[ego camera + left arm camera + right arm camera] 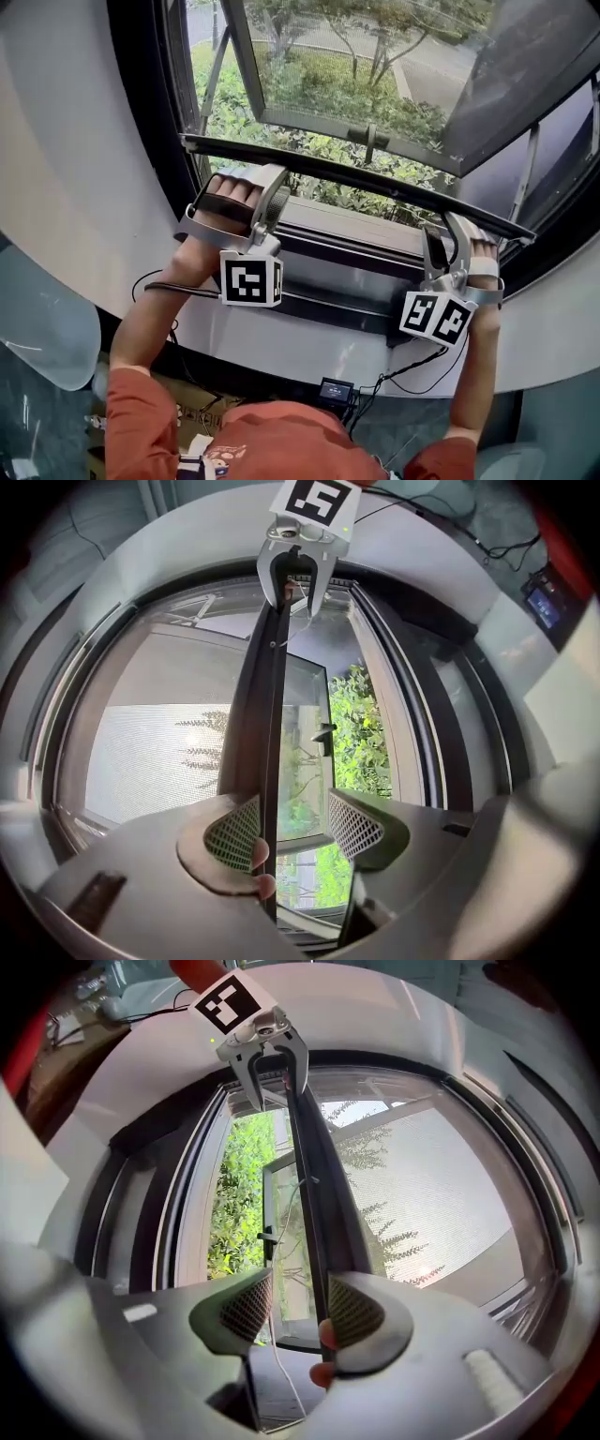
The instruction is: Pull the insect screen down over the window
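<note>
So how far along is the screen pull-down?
Partly done: mesh already covers much of the opening behind the pull bar. In hand: the bar runs between the open jaws of the left gripper and right gripper, fingertips hooked on it, neither clamped. Left: greenery shows uncovered between bar and sill.

- The screen bar point(356, 176) lay across the window opening, with the open sash point(319, 124) beyond it.
- The left gripper point(270, 187) sat at the bar's left end, the right gripper point(448, 239) at its right end.
- A small device point(336, 389) lay below the sill.
</note>
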Tool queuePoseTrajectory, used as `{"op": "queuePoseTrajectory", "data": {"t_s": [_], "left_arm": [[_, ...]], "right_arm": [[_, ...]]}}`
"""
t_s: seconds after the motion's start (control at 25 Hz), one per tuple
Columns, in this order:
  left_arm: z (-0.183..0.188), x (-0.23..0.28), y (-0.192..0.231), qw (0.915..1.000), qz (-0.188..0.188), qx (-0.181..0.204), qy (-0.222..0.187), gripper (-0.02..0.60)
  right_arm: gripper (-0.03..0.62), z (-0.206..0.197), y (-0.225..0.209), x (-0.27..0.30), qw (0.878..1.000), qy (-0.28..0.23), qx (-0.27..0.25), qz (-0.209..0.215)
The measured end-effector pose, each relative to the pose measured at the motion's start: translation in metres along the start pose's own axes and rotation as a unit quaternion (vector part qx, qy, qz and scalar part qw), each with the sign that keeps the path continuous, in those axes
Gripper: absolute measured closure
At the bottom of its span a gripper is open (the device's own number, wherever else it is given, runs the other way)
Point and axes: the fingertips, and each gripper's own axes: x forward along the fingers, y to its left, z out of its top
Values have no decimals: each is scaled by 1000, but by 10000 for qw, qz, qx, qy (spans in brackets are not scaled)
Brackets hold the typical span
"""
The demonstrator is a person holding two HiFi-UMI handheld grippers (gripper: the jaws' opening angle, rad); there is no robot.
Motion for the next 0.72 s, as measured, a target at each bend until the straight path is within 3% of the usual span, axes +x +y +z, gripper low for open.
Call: {"op": "queuePoseTrajectory", "data": {"t_s": [0.72], "left_arm": [[-4, -5, -110, 9947, -1028, 50, 48, 353]], "right_arm": [[404, -17, 112, -2, 9909, 213, 236, 1308]]}}
